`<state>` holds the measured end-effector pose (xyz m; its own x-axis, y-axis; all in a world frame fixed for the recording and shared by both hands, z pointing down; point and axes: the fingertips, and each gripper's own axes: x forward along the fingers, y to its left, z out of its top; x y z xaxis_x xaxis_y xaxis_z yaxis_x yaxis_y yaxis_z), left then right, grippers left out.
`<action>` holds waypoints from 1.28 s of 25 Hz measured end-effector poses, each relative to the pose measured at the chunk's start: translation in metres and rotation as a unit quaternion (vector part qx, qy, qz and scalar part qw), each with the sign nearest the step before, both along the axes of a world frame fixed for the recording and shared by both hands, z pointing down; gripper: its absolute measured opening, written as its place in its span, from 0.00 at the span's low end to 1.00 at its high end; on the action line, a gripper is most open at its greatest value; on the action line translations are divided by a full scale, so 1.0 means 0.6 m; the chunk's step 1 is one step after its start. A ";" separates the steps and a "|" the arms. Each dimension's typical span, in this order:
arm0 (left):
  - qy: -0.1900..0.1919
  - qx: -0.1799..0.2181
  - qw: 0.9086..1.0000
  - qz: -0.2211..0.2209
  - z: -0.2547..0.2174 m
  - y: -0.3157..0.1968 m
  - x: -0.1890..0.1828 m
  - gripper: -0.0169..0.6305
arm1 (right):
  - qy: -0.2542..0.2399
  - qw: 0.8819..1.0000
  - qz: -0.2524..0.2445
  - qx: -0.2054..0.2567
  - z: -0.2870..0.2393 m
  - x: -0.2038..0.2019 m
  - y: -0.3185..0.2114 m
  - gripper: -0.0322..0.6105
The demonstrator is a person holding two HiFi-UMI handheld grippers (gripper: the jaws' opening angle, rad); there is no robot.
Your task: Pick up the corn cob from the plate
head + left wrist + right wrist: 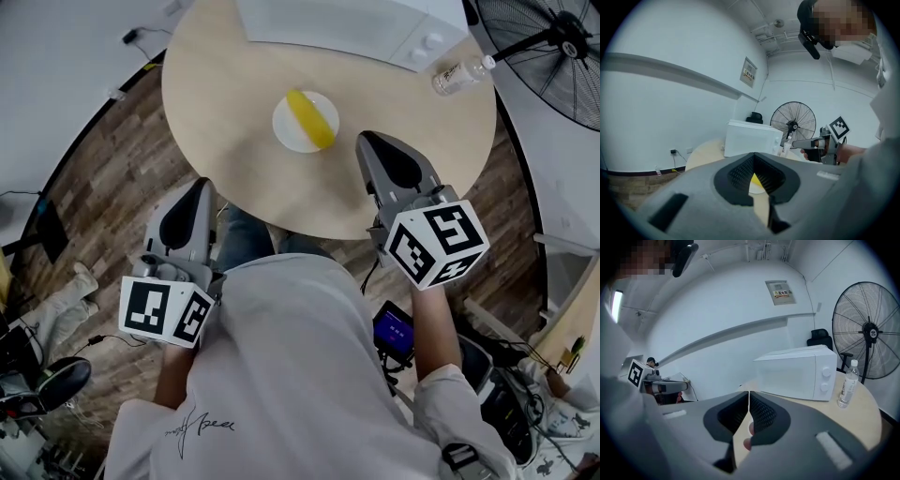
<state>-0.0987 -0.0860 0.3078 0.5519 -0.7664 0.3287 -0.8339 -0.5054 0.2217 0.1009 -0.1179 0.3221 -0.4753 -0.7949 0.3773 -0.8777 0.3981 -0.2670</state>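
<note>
Corn cob [310,118] lies on the white plate [285,128] on the round table [234,94]; in the head view its long axis slants from upper left to lower right. The right gripper [368,141] is near the plate, the left gripper [201,186] well apart. Left gripper view: jaws pressed together, corn cob [756,179] ahead. Right gripper view: jaws together, empty.

My left gripper [754,154] holds its jaw tips together. Through the gap below them I see a yellow corn cob [755,178] on a white plate [757,188]. The round table [704,151] also carries a white microwave [752,138].
</note>
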 end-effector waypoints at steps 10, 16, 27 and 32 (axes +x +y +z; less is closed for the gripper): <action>-0.003 -0.010 1.000 -0.006 0.012 -0.005 0.000 0.03 | 0.021 0.999 -0.019 -0.031 0.043 -0.005 -0.017 0.10; -0.008 -0.016 1.000 -0.009 0.022 -0.012 -0.005 0.03 | 0.031 0.998 -0.019 -0.044 0.063 -0.002 -0.032 0.11; -0.009 -0.023 1.000 -0.007 0.029 -0.011 -0.013 0.03 | 0.042 0.997 -0.026 -0.062 0.096 -0.011 -0.053 0.14; -0.009 -0.022 1.000 -0.011 0.029 -0.013 -0.023 0.03 | 0.046 0.996 -0.031 -0.075 0.115 -0.020 -0.066 0.16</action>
<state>-0.1122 -0.0938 0.3252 0.5289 -0.7625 0.3727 -0.8487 -0.4773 0.2279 0.0892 -0.1574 0.3913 -0.4800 -0.6964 0.5335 -0.8758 0.4150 -0.2463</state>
